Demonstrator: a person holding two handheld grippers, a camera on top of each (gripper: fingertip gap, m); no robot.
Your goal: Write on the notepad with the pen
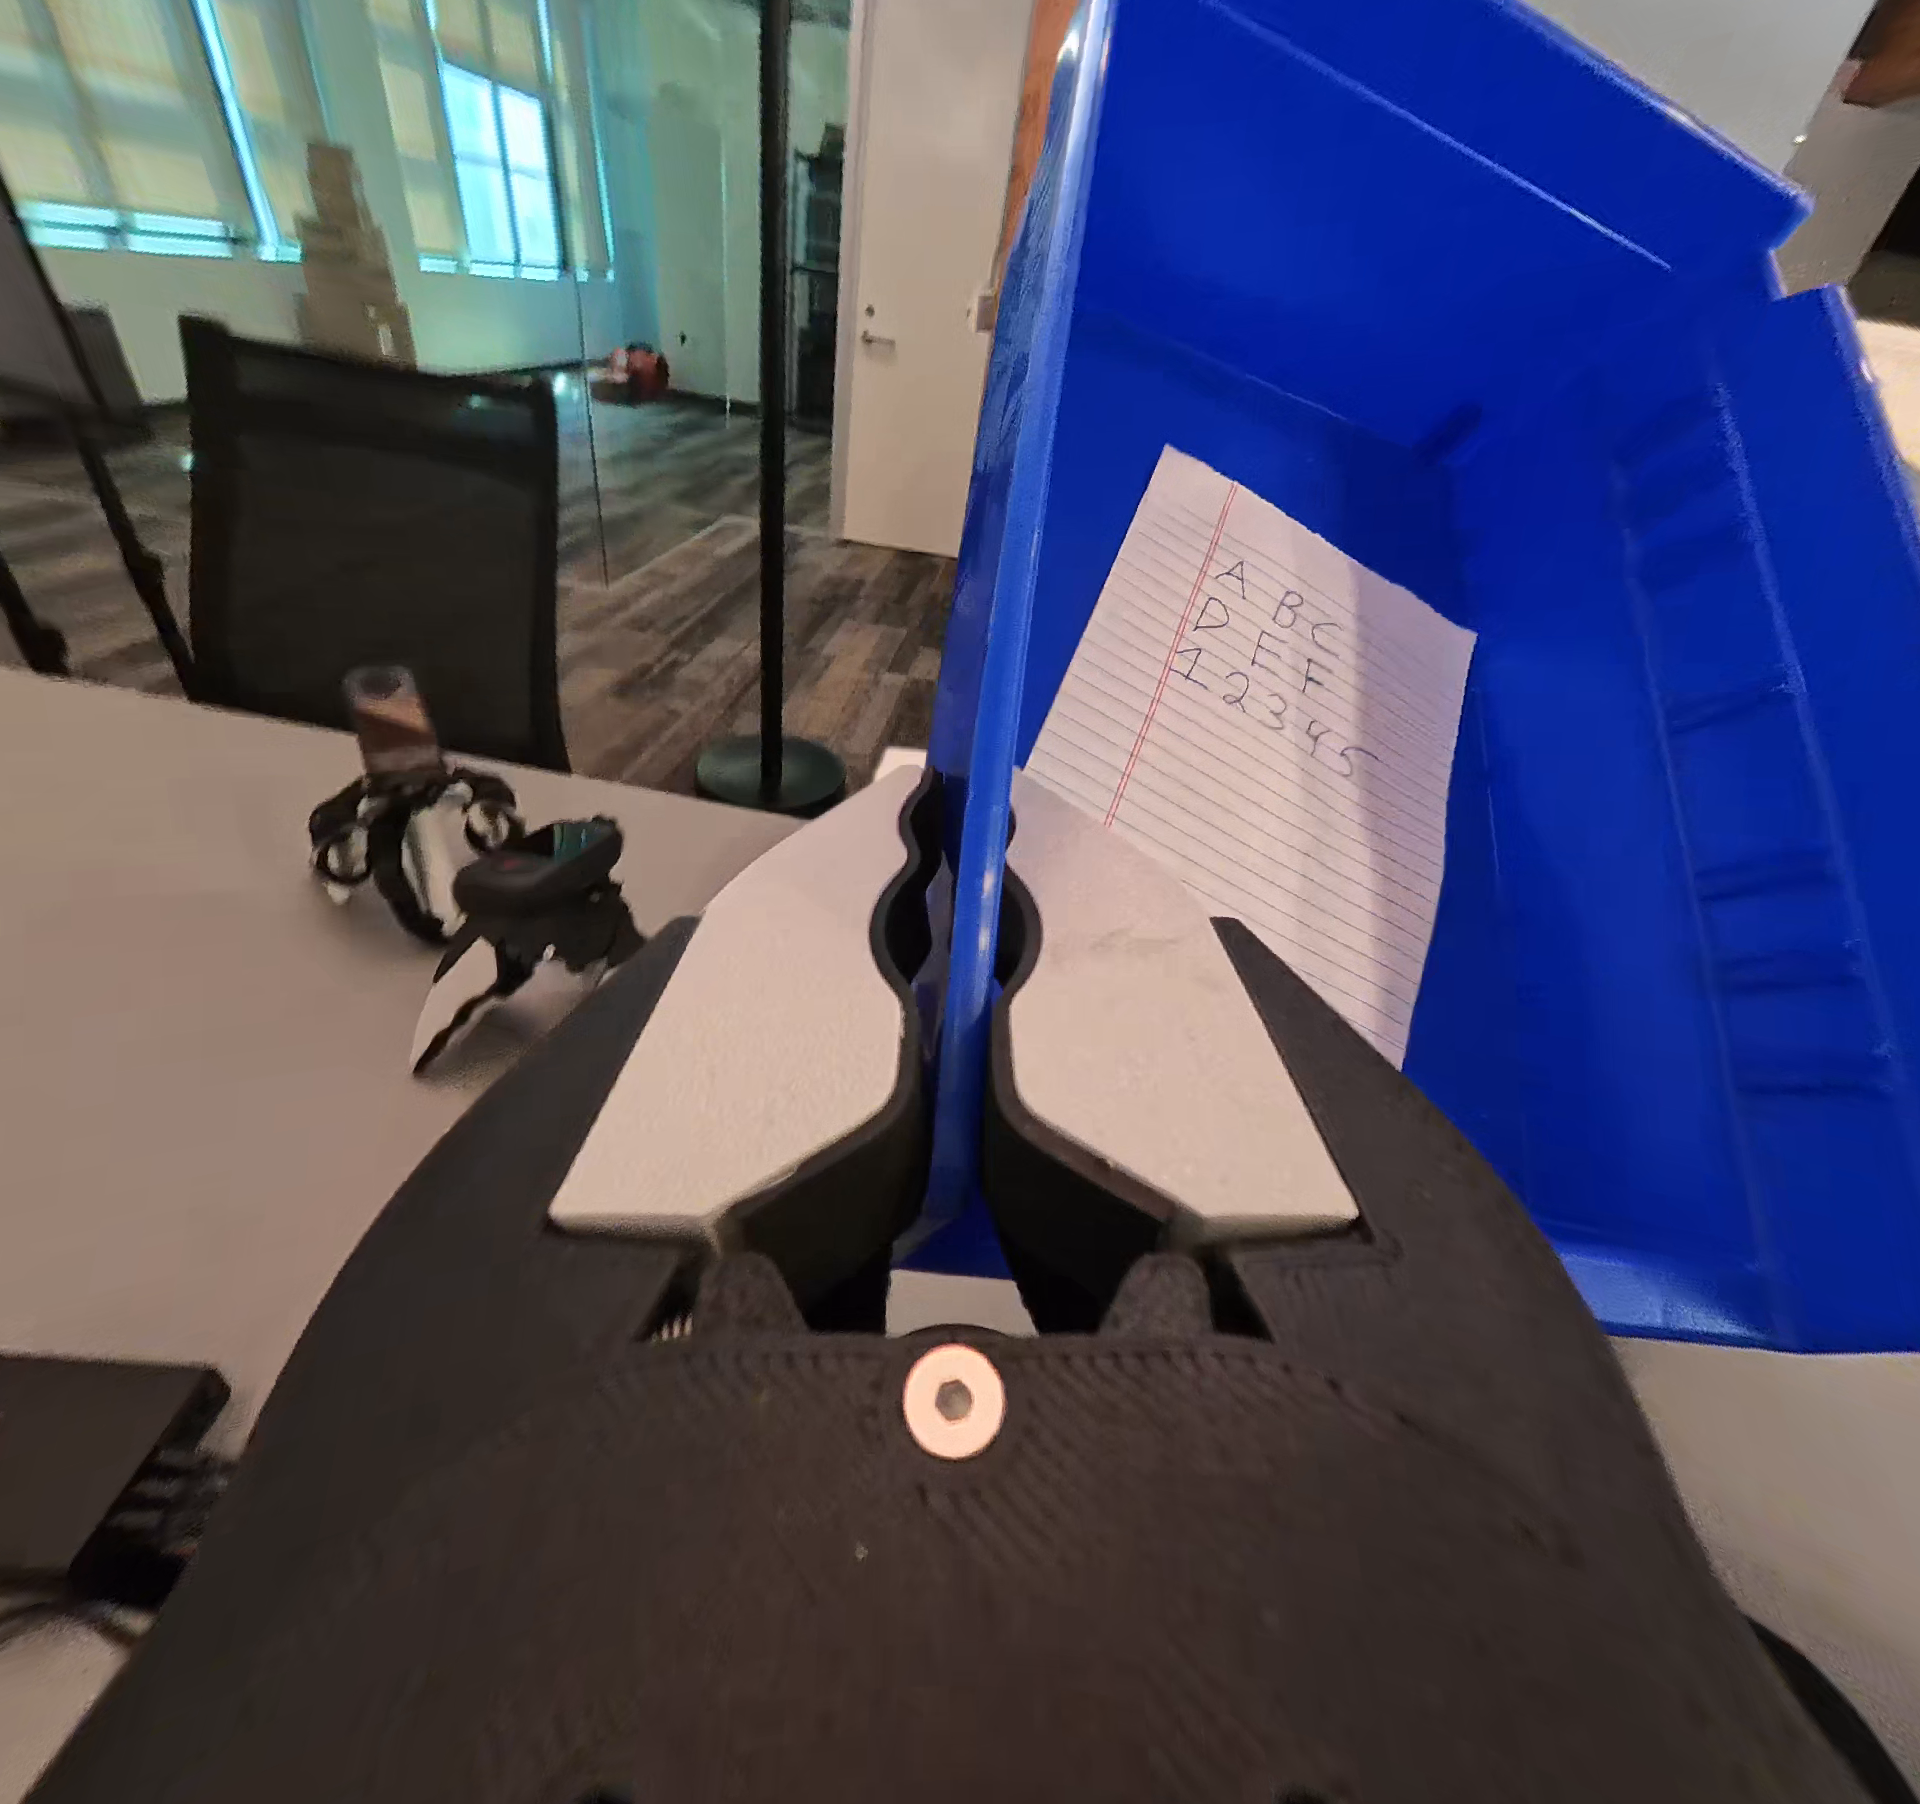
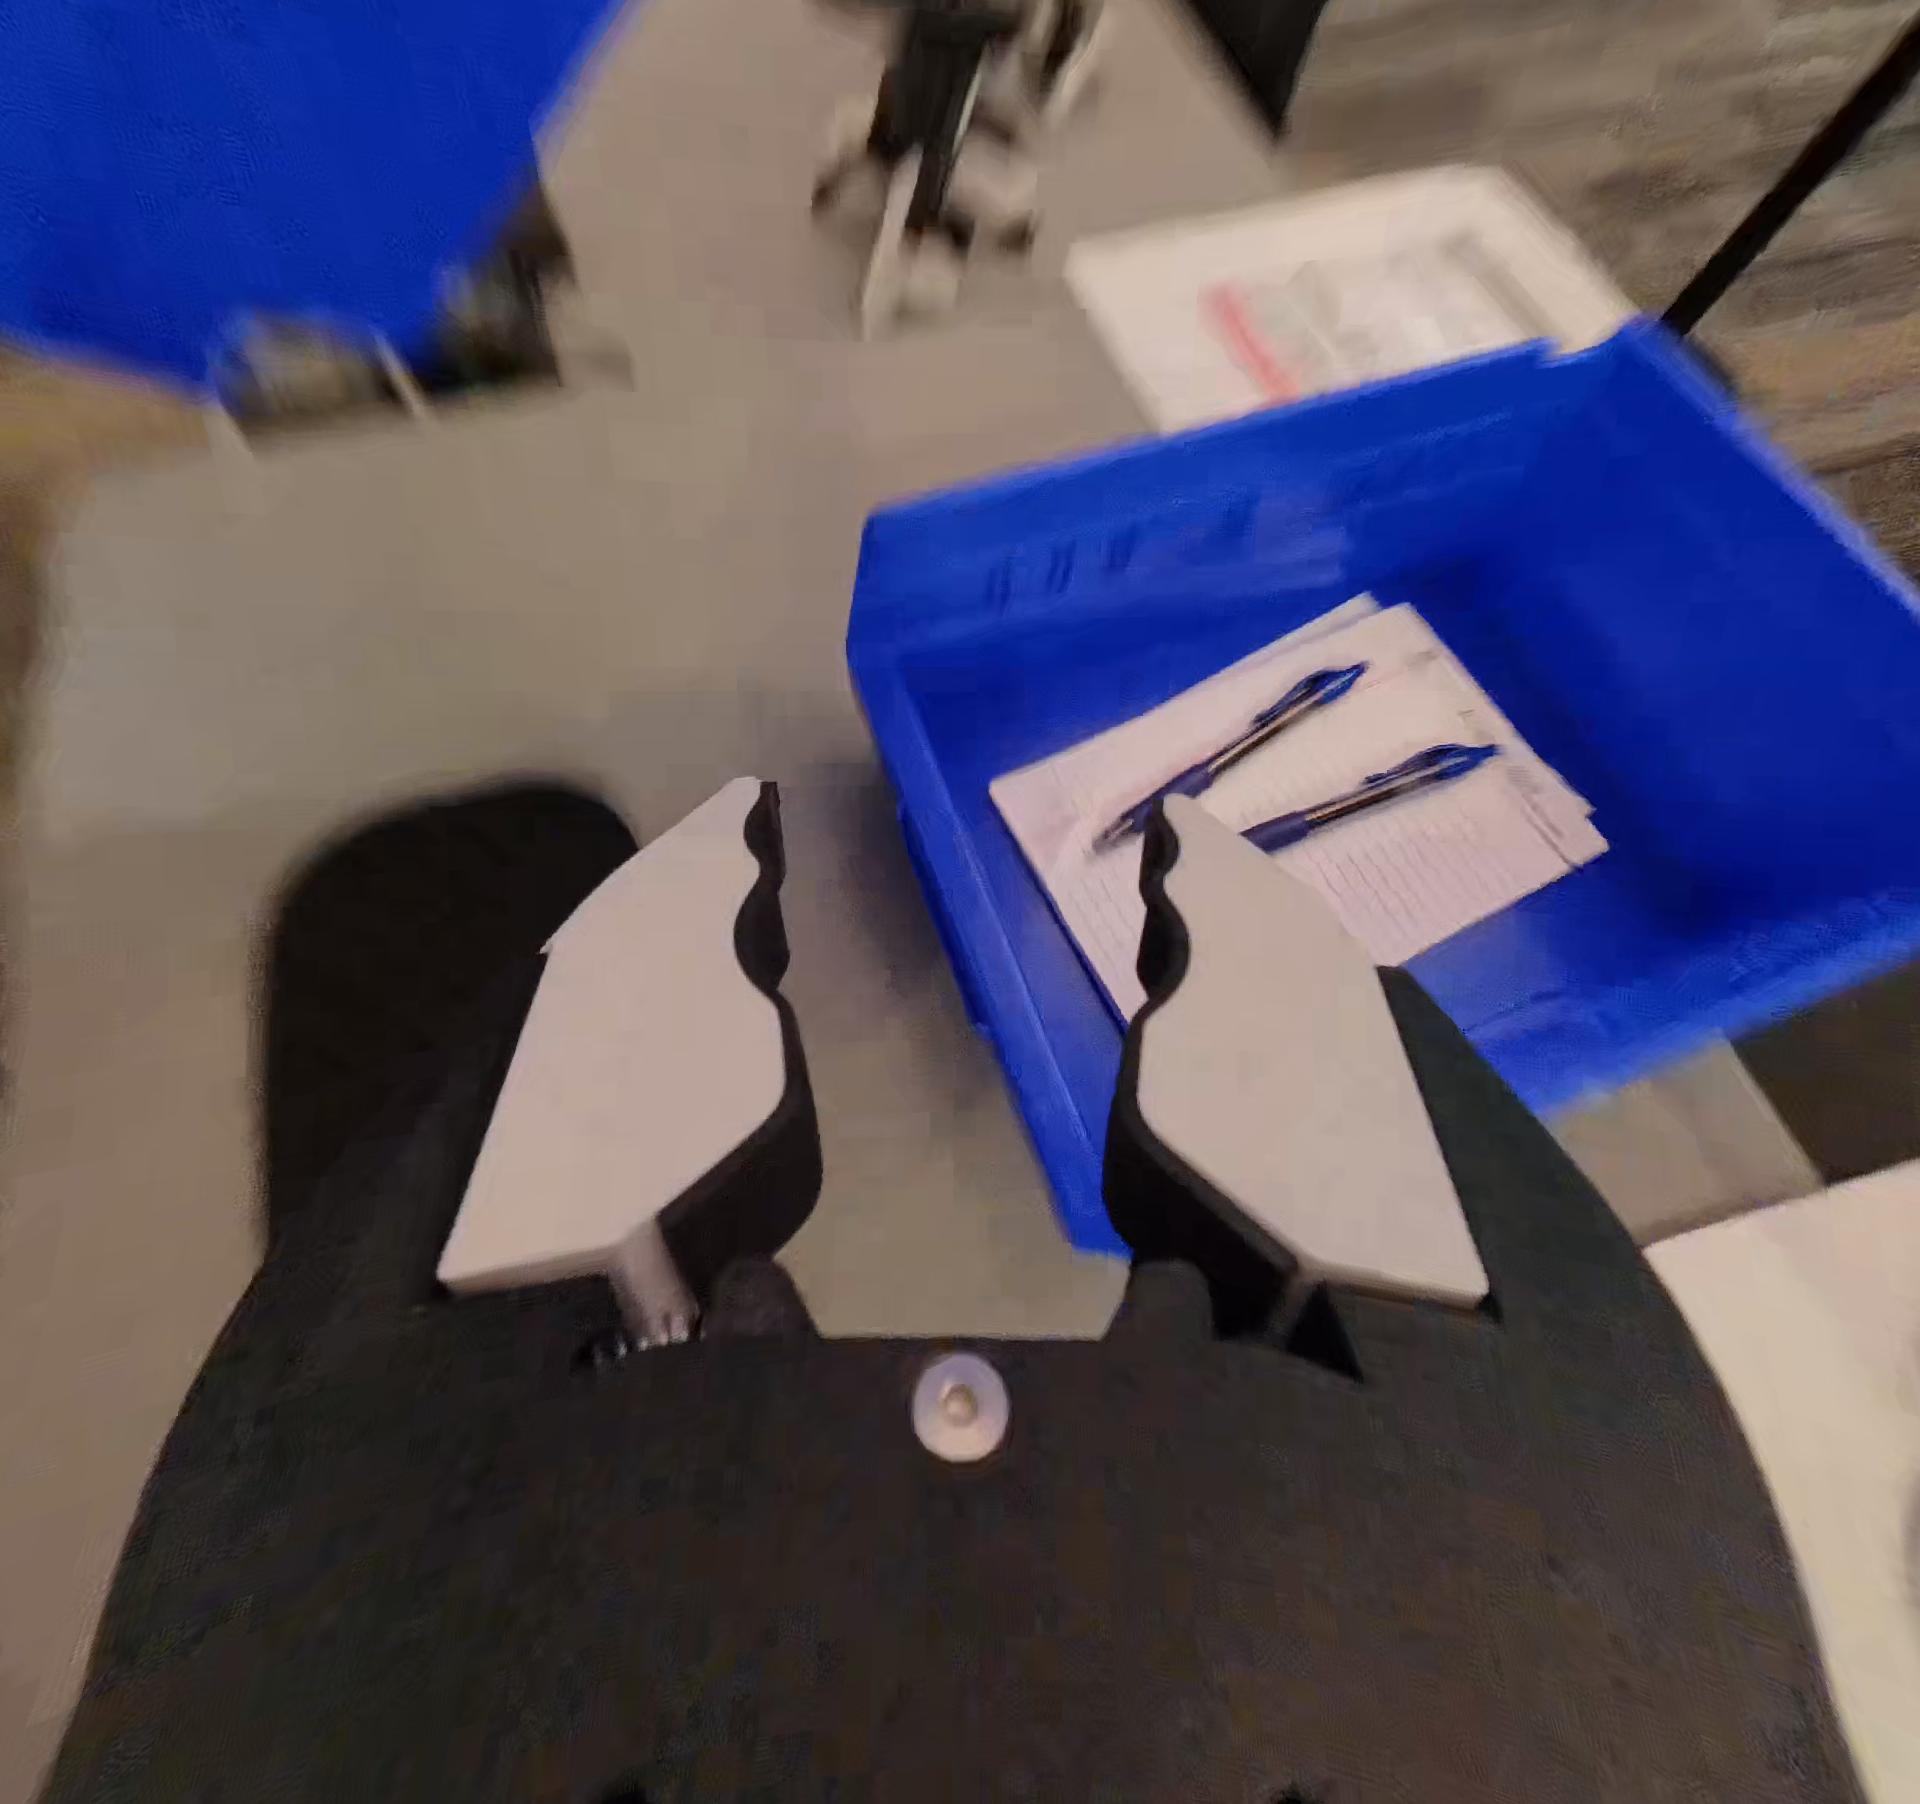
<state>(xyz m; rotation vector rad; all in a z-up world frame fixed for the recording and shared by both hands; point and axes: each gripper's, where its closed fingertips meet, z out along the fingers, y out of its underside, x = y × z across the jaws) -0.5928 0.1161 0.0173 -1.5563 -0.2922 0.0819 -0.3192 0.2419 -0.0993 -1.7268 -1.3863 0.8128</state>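
My left gripper (image 1: pixel 966 819) is shut on the side wall of a blue bin (image 1: pixel 1351 248), which hangs tilted above the grey table. A lined sheet with handwriting (image 1: pixel 1278 767) leans inside it. The same bin shows blurred at the upper left of the right wrist view (image 2: pixel 260 92). My right gripper (image 2: pixel 966 798) is open and empty above the table, at the near left corner of a second blue bin (image 2: pixel 1662 549). In that bin lies a lined notepad (image 2: pixel 1455 871) with two blue pens (image 2: pixel 1247 736) (image 2: pixel 1371 798) on it.
A spare gripper-like device (image 1: pixel 488 881) lies on the table (image 1: pixel 156 923) to the left. A black chair (image 1: pixel 364 528) and a black pole stand (image 1: pixel 774 404) are behind the table. A white tray (image 2: pixel 1330 300) sits beyond the second bin. A dark flat device (image 1: pixel 83 1442) is at the near left.
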